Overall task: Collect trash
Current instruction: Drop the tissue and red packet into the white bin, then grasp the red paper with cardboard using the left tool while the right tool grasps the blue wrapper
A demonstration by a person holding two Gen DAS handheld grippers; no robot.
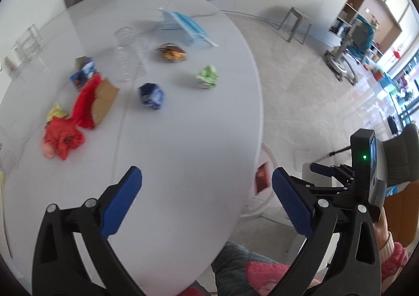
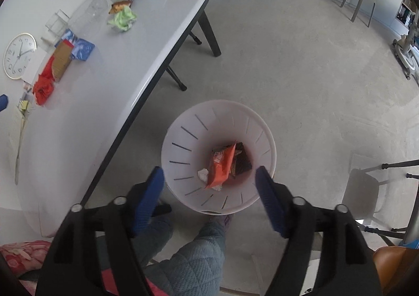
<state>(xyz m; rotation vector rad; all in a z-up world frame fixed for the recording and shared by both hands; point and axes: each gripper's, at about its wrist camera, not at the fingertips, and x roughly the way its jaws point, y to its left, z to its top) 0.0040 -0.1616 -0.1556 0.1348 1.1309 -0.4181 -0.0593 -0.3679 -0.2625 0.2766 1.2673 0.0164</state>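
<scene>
Right wrist view: my right claw (image 2: 209, 188) stands apart, empty, above the bin (image 2: 183, 123); orange wrapper (image 2: 221, 165) inside at 12 o'clock

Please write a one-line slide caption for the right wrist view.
Open right gripper above the white bin, where an orange wrapper lies.

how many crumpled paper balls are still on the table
2: a green paper ball near the table's floor-side edge, below the blue face masks, and a dark blue paper ball nearer the middle. The red pile could hide more.
</scene>
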